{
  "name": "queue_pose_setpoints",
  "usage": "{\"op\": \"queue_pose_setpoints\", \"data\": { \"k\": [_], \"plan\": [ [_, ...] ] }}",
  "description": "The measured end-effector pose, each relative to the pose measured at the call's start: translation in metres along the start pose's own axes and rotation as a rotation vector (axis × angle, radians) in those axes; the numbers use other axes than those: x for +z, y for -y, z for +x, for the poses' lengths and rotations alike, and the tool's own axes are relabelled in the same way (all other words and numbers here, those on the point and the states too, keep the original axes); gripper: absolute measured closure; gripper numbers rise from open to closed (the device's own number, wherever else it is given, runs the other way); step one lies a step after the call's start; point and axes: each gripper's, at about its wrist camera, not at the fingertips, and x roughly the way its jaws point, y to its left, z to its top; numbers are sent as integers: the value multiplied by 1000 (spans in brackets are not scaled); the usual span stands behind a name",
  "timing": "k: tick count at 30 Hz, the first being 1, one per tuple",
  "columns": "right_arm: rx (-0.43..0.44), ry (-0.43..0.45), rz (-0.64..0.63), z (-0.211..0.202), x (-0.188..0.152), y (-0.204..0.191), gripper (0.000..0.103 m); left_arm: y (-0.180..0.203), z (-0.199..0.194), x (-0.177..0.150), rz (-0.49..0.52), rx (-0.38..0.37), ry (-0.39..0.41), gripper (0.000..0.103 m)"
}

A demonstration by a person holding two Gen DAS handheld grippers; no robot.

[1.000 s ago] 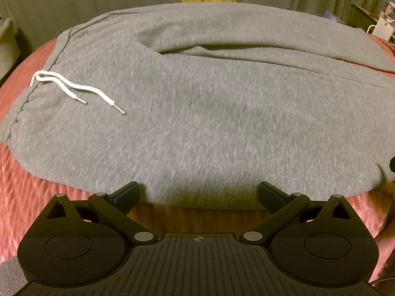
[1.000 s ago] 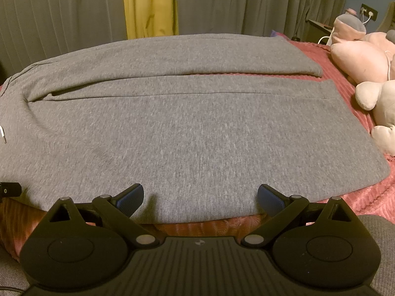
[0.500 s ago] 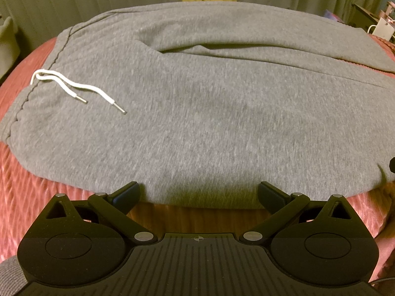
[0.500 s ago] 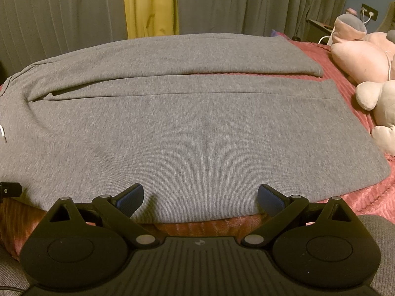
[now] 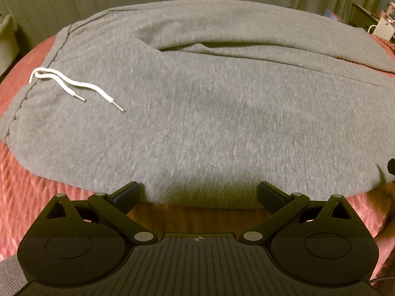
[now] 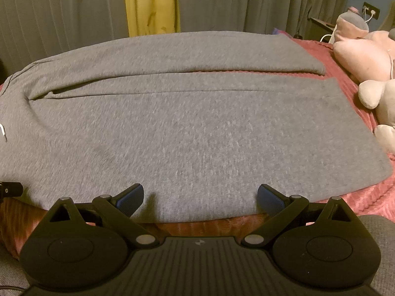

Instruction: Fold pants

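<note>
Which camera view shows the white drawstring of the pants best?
The left wrist view: the whole white drawstring lies on the grey pants, both metal tips visible. The right wrist view shows only a short piece of it at the left edge.

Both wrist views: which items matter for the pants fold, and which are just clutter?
Job:
grey pants
white drawstring
left gripper, open
right gripper, open

Lying about:
pink plush toy
red bedspread, only the work surface
curtains
</note>
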Motion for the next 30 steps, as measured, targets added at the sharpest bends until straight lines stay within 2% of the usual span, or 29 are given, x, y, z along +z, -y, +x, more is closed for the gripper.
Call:
{"op": "queue_pose_setpoints", "data": {
  "k": [30],
  "plan": [
    [15,-15,-6,2,3,1,4,2,-2,1,16,-6,-5,0]
  ]
}}
